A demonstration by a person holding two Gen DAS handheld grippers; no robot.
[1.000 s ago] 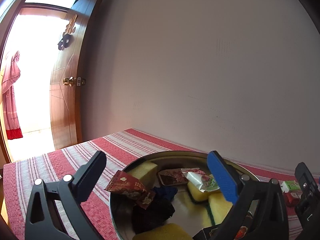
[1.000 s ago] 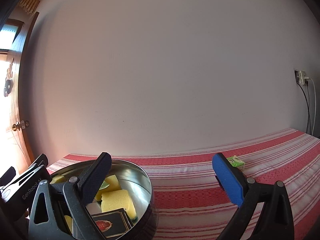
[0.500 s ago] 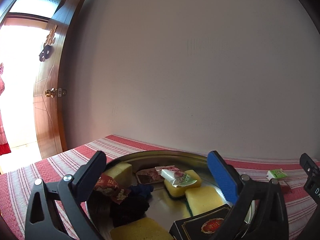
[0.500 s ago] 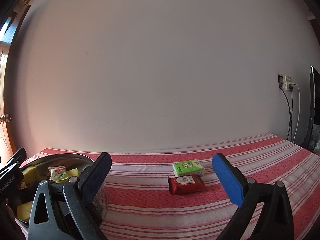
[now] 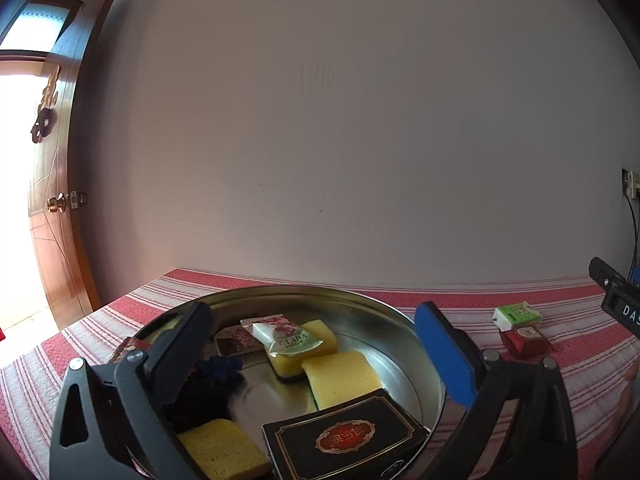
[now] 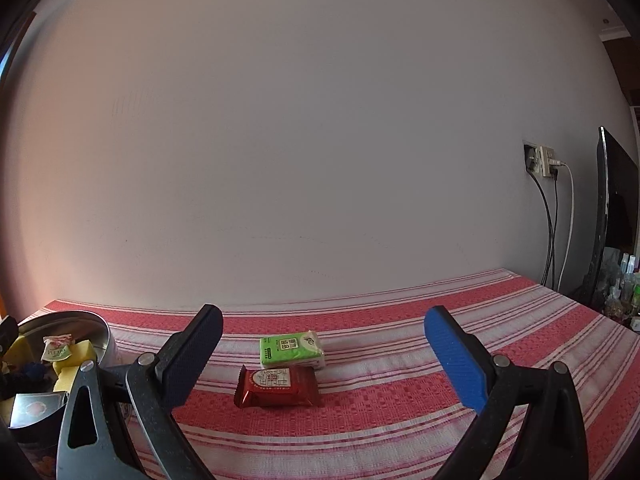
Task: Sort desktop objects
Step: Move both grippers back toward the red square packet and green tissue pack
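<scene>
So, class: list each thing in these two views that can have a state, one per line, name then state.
Left gripper: open, empty, over the tin.
Right gripper: open, empty, facing the packets.
Round metal tin: lidless, holding items.
Black rectangular box: closed, leaning on the tin's rim.
Green tissue packet: sealed, flat on the striped cloth.
Red foil packet: sealed, flat, in front of the green one.
Wooden door: open.

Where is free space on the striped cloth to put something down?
Bare cloth lies right of the green tissue pack and red foil packet, and between them and the round metal tin. The tin itself is crowded.
</scene>
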